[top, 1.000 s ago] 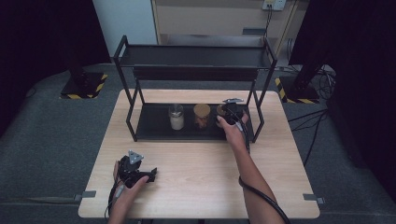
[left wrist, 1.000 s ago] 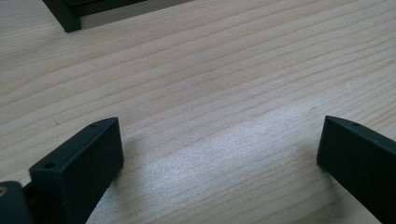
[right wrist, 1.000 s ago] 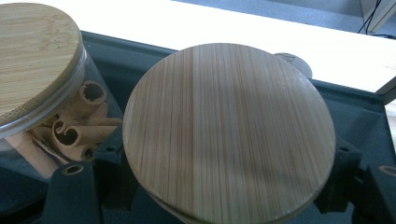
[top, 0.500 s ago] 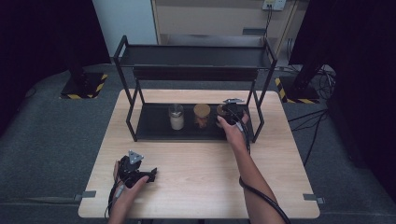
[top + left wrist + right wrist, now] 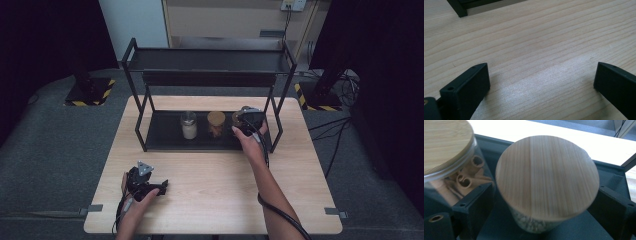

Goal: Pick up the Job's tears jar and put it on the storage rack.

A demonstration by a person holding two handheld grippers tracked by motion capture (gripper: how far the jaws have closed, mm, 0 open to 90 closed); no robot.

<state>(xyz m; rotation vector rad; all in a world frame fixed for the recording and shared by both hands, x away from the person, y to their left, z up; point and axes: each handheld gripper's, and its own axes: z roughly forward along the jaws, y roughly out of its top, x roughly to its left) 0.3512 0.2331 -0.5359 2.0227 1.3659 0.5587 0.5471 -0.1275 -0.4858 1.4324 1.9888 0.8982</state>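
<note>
Right black two-jaw tool point(image 5: 248, 119) is reaching forward, arm stretched out, jaws just opening up; left black tool point(image 5: 146, 184) is sitting low, jaws gaping wide.

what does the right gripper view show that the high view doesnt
Right gripper view alone: the small pale bits inside the jar with the wooden lid between the right gripper's jaws, which have just been opening, and the rolled sticks in the neighbouring jar.

High view alone: the whole black rack, a third jar with white contents, the left gripper low over the table.

Both: the two wooden-lidded jars on the rack's bottom shelf, with the right gripper there.
</note>
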